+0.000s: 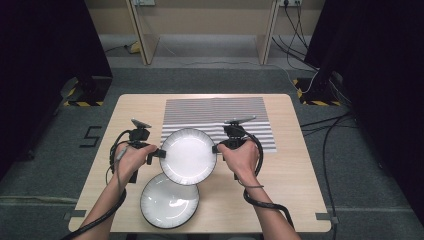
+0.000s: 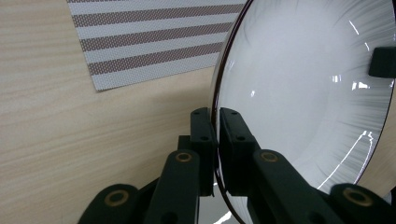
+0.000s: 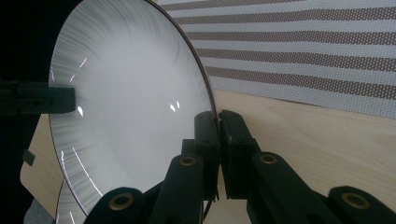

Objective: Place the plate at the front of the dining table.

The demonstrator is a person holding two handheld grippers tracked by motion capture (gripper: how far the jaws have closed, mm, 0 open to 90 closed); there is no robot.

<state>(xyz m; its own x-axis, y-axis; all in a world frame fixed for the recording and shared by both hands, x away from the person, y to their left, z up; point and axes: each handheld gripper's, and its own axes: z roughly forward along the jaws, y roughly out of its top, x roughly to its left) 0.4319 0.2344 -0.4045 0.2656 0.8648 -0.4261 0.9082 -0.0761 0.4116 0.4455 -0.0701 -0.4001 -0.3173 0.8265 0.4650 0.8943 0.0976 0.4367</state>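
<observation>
Left gripper (image 1: 159,153) and right gripper (image 1: 217,148) each pinch opposite rims of the plate (image 1: 188,156). Uneven pull risks dropping it onto the near plate (image 1: 169,201).

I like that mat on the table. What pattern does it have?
The placemat has thin stripes, white alternating with brownish grey; the right gripper view shows it best.
</observation>
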